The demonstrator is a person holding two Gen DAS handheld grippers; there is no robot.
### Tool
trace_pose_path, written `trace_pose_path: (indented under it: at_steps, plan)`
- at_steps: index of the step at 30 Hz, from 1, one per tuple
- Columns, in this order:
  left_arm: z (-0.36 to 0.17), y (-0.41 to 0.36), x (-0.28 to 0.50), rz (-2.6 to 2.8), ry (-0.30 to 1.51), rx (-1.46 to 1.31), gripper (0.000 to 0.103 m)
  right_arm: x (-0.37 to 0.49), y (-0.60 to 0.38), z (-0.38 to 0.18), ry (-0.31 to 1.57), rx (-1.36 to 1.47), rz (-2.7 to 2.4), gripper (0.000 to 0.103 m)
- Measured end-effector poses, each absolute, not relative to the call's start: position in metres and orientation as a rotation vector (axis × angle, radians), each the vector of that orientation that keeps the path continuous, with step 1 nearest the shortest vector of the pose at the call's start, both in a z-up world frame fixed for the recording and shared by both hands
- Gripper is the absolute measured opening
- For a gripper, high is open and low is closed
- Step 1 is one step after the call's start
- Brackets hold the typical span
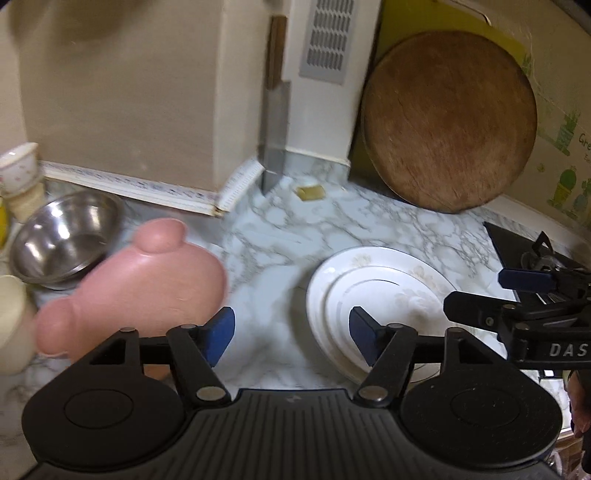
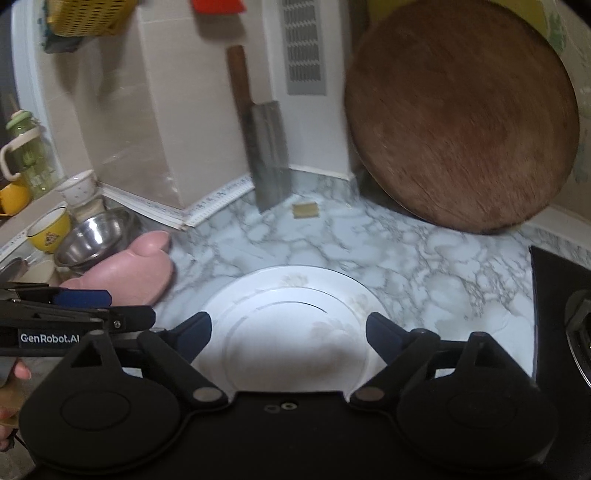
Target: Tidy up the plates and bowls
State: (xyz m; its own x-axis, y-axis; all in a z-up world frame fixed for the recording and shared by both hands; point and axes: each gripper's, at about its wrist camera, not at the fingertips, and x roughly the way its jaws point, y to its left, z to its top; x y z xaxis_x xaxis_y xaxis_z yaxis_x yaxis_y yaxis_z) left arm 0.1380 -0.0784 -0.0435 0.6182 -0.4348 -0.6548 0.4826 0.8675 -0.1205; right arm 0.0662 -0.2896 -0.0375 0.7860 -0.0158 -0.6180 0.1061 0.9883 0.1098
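The white plates [image 2: 295, 325] lie stacked on the marbled counter [image 2: 424, 258], a smaller one nested on a wider one, near the front edge and just left of the black stove [image 2: 554, 314]; they look like glazed china, so I judge them stiff, fairly heavy, slick and apt to chip; the raised rim of the wider plate is the sensible place to pinch, from two opposite sides. The right gripper [image 2: 290, 332] hangs over the stack with jaws spread wide and nothing between the pads; the left gripper [image 1: 291, 330] stands open and empty too, over bare counter at the stack's left rim. A pink dish [image 1: 140, 284] and a steel bowl [image 1: 66, 240] sit further left. Only the right view shows the yellow cup [image 2: 50, 229], green bottle [image 2: 26, 158] and hanging basket [image 2: 88, 16]; the left view shows the stack's offset more clearly.
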Motion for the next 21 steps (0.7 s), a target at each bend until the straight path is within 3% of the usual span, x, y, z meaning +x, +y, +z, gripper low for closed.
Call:
trace_pose_path:
  at_steps: [4,13,17,21]
  plan:
    - [-0.033,-0.056,0.132,-0.491,0.704,0.054,0.074,0.064,-0.269,-0.028,0.631,0.122,-0.035,0.103]
    - [-0.028,0.0,0.129,-0.37,0.669,0.009,0.08,0.077,-0.224,-0.021,0.601,0.093,0.045,0.103]
    - [-0.031,0.023,0.135,-0.267,0.66,-0.012,0.103,0.09,-0.206,-0.024,0.603,0.078,0.086,0.103]
    - [-0.035,0.041,0.145,-0.2,0.649,-0.05,0.103,0.11,-0.193,-0.028,0.614,0.072,0.116,0.103]
